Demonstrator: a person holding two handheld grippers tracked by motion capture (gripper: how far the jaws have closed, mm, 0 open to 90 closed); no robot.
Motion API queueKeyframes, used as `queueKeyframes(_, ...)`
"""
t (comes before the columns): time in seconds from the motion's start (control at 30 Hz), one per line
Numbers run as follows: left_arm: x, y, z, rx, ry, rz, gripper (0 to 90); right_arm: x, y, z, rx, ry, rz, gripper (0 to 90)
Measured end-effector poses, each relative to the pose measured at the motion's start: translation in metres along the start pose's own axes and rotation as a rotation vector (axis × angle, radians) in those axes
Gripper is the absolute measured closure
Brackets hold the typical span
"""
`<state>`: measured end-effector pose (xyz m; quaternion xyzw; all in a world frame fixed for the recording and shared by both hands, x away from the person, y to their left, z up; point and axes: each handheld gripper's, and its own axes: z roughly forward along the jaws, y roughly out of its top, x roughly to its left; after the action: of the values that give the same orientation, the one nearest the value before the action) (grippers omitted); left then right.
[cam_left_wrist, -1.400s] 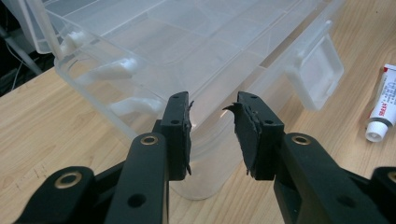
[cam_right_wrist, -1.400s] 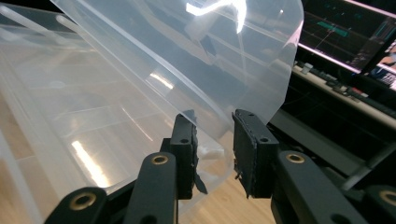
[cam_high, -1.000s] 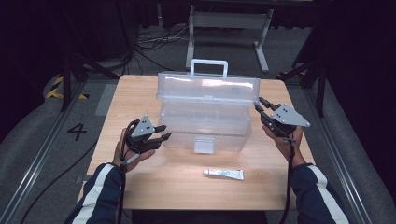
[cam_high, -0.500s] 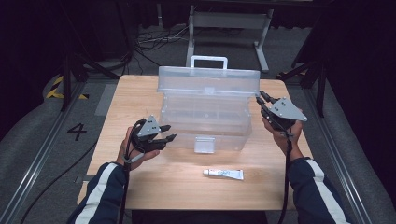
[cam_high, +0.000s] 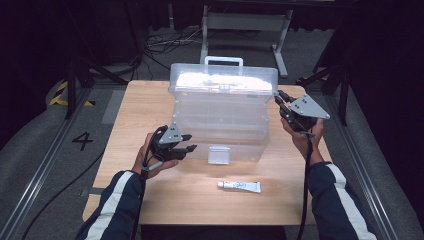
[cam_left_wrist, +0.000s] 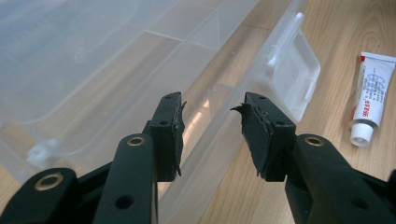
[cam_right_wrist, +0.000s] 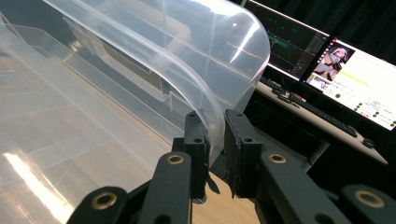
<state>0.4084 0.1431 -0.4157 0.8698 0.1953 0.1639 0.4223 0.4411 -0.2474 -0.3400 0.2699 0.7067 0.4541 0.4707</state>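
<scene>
Lifting the lid (cam_right_wrist: 187, 51) of the clear box (cam_high: 220, 125), the right hand-held gripper (cam_right_wrist: 215, 140) pinches its edge, half raised, while the left hand-held gripper (cam_left_wrist: 212, 130) waits with parted jaws, the tube (cam_high: 239, 186) unpacked on the worktop (cam_high: 150, 100)

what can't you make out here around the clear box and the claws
- Tube label: too small in the high view; cut off by the frame edge in the left gripper view.
- Right claw pads' contact on the lid: hidden by the lid edge between them.
- Box contents: washed out by glare in the high view.
</scene>
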Motion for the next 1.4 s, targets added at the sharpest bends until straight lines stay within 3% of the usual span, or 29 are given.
queueKeyframes(0.07, 0.000, 0.002, 0.005, 0.015, -0.023, 0.001, 58.7, -0.002, 0.002, 0.003, -0.002, -0.002, 0.014, 80.3)
queueKeyframes(0.67, 0.003, 0.010, 0.022, 0.142, -0.055, 0.054, 66.0, -0.007, 0.013, 0.018, 0.014, -0.054, 0.018, 82.7)
queueKeyframes(0.77, 0.005, 0.012, 0.024, 0.165, -0.078, 0.061, 66.7, -0.009, 0.014, 0.020, 0.016, -0.054, 0.025, 82.9)
queueKeyframes(0.97, 0.007, 0.013, 0.025, 0.172, -0.097, 0.081, 68.8, -0.010, 0.015, 0.022, 0.019, -0.058, 0.025, 83.3)
queueKeyframes(1.13, 0.005, 0.013, 0.023, 0.183, -0.140, 0.103, 72.7, -0.009, 0.015, 0.019, 0.019, -0.055, 0.021, 83.4)
queueKeyframes(1.4, 0.002, 0.013, 0.018, 0.197, -0.134, 0.121, 73.0, -0.008, 0.016, 0.010, 0.022, -0.052, 0.027, 83.3)
